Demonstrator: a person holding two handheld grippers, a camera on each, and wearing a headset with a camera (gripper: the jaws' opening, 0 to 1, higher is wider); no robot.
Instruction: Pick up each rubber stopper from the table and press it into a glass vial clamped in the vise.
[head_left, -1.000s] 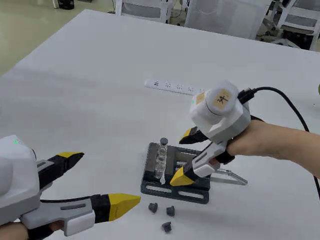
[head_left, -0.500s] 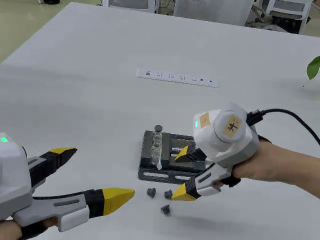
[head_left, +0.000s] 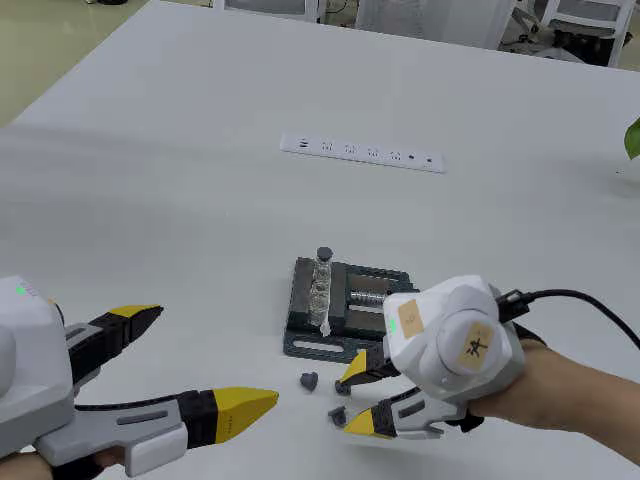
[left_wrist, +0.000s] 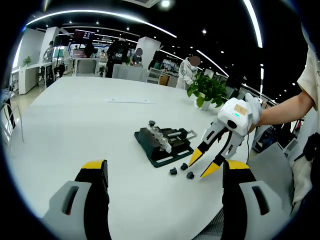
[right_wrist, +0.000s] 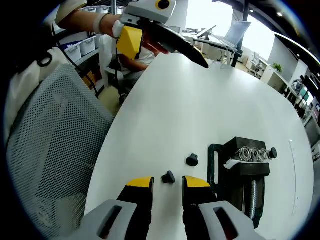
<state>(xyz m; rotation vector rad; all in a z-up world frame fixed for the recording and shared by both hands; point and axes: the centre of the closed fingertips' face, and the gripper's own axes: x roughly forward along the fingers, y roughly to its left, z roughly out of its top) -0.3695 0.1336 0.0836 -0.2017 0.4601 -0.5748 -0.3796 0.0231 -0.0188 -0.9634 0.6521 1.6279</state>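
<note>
A black vise (head_left: 300, 318) holds a row of glass vials (head_left: 322, 292); the far vial wears a dark stopper (head_left: 324, 254). Loose grey stoppers (head_left: 309, 380) lie on the white table in front of the vise. My right gripper (head_left: 355, 400) is low over the table, open with a narrow gap. One stopper (right_wrist: 168, 177) sits between its yellow tips (right_wrist: 141, 183), with no contact visible, and another stopper (right_wrist: 192, 160) lies just beyond. My left gripper (head_left: 205, 358) hovers wide open at the near left, holding nothing. In the left gripper view three stoppers (left_wrist: 173, 171) lie before the vise (left_wrist: 162, 142).
A white power strip (head_left: 362, 154) lies across the table beyond the vise. The right gripper's black cable (head_left: 580, 300) trails off to the right. A mesh office chair (right_wrist: 55, 130) stands at the table's near edge. Bare tabletop spreads left of the vise.
My right gripper has come off the vise toward the near edge and dropped to the loose stoppers, its jaws narrower now. The left gripper has stayed about where it was, open.
</note>
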